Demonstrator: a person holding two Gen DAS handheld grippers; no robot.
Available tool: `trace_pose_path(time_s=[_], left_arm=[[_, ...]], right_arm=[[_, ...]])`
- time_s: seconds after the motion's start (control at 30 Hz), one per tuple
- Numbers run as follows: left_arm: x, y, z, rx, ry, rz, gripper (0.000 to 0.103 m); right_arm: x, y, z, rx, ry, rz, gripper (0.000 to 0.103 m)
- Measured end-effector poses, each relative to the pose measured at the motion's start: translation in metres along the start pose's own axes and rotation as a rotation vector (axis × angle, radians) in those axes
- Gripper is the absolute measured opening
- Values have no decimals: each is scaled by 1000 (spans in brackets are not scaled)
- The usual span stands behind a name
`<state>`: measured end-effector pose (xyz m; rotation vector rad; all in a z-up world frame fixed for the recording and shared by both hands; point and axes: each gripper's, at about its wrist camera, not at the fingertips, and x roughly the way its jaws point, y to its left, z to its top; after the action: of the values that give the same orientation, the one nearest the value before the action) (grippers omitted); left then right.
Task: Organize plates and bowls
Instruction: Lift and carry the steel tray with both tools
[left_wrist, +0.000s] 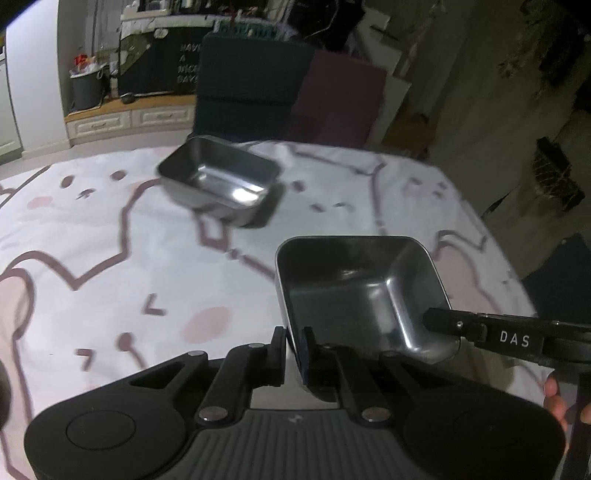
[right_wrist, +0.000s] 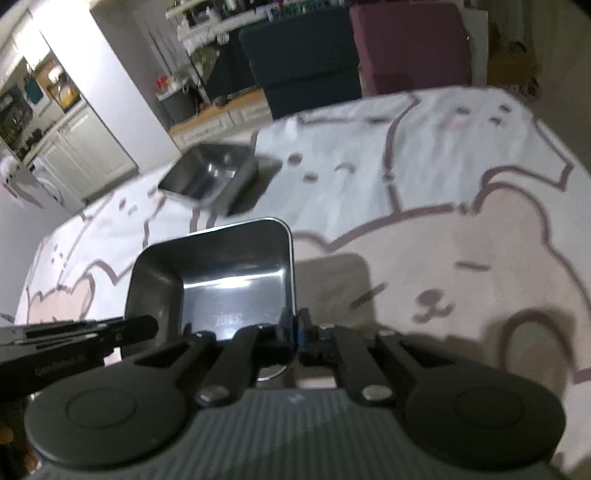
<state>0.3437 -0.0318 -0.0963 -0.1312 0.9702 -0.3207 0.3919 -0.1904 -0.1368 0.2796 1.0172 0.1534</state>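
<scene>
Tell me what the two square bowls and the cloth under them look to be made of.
Held bowl: likely stainless steel, brushed grey, with a thin rolled rim and soft highlights inside. Far bowl: same look, brighter mirror-like glints on its floor, though blurred. Tablecloth: seems a soft matte fabric, white with a printed pink bear pattern; a slight fold shows near the far edge.

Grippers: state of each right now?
Left gripper: closed on the near steel tray's rim.
Right gripper: closed on the same tray's opposite rim.
</scene>
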Motion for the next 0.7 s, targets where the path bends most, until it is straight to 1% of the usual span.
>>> trace_pose_path(time_s=[0.1,0.17,0.27,0.33,0.47,0.57,0.7], left_arm=[[-3,-26,-3,-3,-32,-25,9],[-2,-40,-6,-15,-39,-46,9],[4,-61,-13,-41,-25,-76,9],[7,-72,-22,-42,-7,-79,9],[22,-88,-38,-46,53,-76,9],[32,-92,-48,-54,98,-74,9],[44,-95,-58,-58,144,-63,9]], right_arm=[[-21,-19,0,-2,-34,-8,3],[-35,-34,-1,9,-52,-16,3],[-53,-59,-4,43,-70,-26,4],[-63,-74,-8,48,-68,-38,4],[-65,-97,-18,63,-20,-67,4],[-63,-103,-28,46,19,-101,4],[-60,-114,-39,35,68,-109,4]])
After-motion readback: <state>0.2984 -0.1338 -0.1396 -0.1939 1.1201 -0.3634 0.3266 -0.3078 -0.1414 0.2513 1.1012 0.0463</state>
